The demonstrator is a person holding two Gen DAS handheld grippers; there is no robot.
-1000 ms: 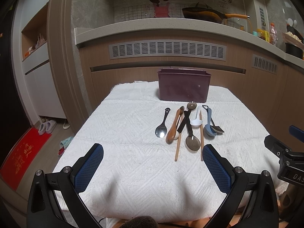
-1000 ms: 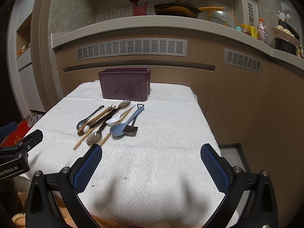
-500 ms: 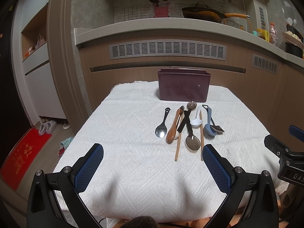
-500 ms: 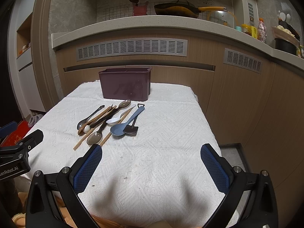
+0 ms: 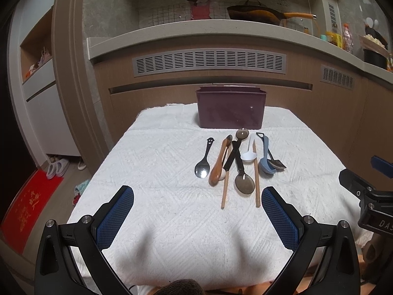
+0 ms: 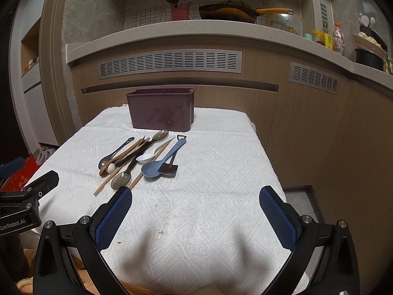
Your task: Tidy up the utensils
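Observation:
A dark purple utensil bin [image 5: 231,108] [image 6: 162,111] stands at the far side of the white-clothed table [image 5: 157,216]. In front of it lie several utensils in a row: a steel spoon [image 5: 203,163], a wooden spoon [image 5: 217,168], two chopsticks [image 5: 256,179], a smoky plastic spoon [image 5: 243,180], a white spoon [image 5: 249,151], a blue spoon [image 5: 266,162] [image 6: 162,161] and a small dark shovel spoon [image 6: 169,167]. My left gripper [image 5: 197,195] hangs open over the near cloth, short of the utensils. My right gripper [image 6: 195,195] is open too, right of the pile, holding nothing.
A wooden counter front with vent grilles [image 5: 208,61] rises behind the table; a pan [image 5: 255,16] sits on its top. Floor with slippers [image 5: 57,168] and a red mat [image 5: 29,204] lies to the left. The table's right edge [image 6: 267,162] drops to the floor.

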